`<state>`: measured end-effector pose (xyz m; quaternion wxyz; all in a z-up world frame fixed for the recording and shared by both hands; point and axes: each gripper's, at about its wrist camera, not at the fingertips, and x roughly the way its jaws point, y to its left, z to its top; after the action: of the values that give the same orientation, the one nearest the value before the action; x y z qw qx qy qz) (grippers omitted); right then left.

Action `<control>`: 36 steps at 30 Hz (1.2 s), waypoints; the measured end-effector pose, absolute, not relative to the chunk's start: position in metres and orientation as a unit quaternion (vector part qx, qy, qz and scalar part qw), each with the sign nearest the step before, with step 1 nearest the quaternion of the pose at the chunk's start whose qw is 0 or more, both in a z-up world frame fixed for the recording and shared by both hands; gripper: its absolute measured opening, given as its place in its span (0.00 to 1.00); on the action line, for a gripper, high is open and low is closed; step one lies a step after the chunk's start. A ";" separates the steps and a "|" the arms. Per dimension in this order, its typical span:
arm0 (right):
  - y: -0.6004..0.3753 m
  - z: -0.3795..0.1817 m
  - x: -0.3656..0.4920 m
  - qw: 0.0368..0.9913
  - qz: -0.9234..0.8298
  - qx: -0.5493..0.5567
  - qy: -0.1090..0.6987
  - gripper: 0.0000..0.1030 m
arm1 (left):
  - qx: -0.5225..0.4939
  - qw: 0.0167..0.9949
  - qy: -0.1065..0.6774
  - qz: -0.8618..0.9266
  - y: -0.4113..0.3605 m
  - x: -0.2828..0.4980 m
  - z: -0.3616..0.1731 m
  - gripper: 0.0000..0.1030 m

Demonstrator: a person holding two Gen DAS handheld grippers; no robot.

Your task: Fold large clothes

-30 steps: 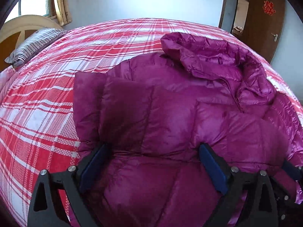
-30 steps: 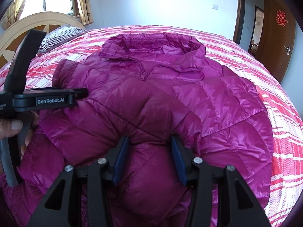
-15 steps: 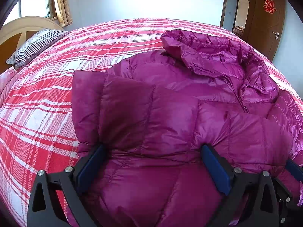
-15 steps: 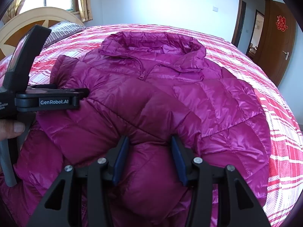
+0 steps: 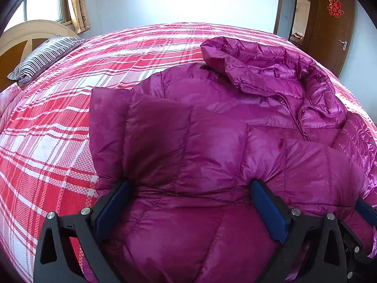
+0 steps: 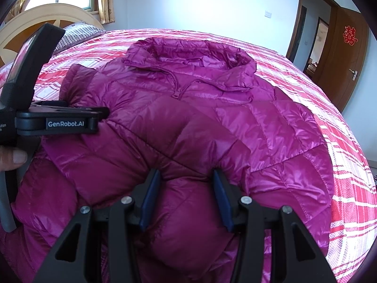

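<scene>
Black hand-held gripper [image 6: 186, 176], blue pads [image 6: 150, 198], silver screws [image 6: 126, 199], white GenRobot.AI lettering [image 6: 65, 124]

We see the down jacket [image 6: 193, 122] spread on the bed [image 5: 70, 127] | collar at the far end — pillow [image 5: 44, 57] far left, by the headboard [image 6: 47, 21] | door [image 6: 346, 54] far right

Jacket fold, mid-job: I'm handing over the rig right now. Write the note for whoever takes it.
Left gripper: jaws set wide, a thick bunch of the jacket between the pads, pressed at both.
Right gripper: narrower, pinching a puffed fold of jacket.
Jacket lies front up on the plaid bed, collar toward the far edge, zip partly closed.
Done: near part lifted and bunched toward the chest.
Left: likely carry this fold over, flatten it, then release.
</scene>
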<state>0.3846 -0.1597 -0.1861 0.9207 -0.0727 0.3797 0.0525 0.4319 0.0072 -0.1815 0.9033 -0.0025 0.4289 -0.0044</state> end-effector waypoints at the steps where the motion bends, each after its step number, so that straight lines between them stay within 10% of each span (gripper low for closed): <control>1: -0.159 -0.186 0.385 0.921 0.052 -0.074 0.380 0.49 | -0.002 0.903 0.429 -0.004 0.007 0.432 -0.181 0.99; 16: -0.155 -0.121 0.401 0.930 0.068 -0.042 0.360 0.49 | -0.008 0.905 0.425 -0.006 0.010 0.428 -0.181 0.99; 36: -0.149 -0.182 0.426 0.916 0.079 -0.058 0.388 0.48 | -0.004 0.903 0.430 -0.008 0.009 0.427 -0.179 0.99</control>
<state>0.4265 -0.1494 -0.1824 0.9164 -0.0579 0.3880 0.0795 0.4272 0.0094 -0.1794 0.9029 -0.0036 0.4298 -0.0075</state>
